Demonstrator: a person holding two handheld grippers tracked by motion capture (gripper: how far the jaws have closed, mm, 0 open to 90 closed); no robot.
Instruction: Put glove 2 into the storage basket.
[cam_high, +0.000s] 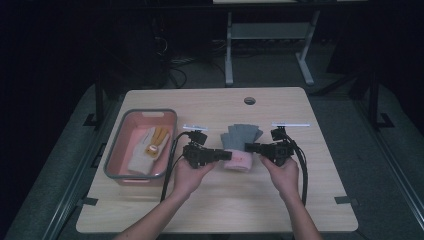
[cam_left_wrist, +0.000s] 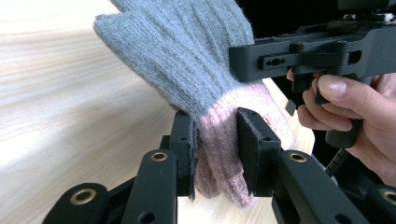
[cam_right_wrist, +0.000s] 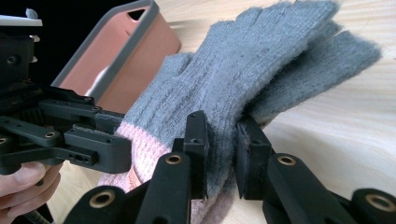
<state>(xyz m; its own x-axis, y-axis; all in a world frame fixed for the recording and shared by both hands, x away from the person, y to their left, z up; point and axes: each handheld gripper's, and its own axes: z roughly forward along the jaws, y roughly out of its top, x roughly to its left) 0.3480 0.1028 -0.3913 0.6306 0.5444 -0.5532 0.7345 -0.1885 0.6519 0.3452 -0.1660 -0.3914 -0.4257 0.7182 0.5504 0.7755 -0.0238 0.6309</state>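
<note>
A grey knitted glove (cam_high: 242, 136) with a pink cuff (cam_high: 237, 160) is held between both grippers at mid-table, lifted a little off the wood. My left gripper (cam_high: 224, 155) is shut on the pink cuff (cam_left_wrist: 219, 154) from the left side. My right gripper (cam_high: 250, 148) is shut on the glove from the right, its pads pressing the grey knit (cam_right_wrist: 224, 140) near the cuff. The glove's grey fingers (cam_right_wrist: 299, 51) fan out away from me. In the left gripper view, the right gripper's black body (cam_left_wrist: 322, 51) and the hand holding it sit close behind the glove.
A pink bin with a grey rim (cam_high: 120, 145) stands at the left of the table, holding a pale glove with yellow parts (cam_high: 150, 145). White labels (cam_high: 291, 124) lie on the wood behind the grippers. A round hole (cam_high: 249, 100) is near the table's far edge.
</note>
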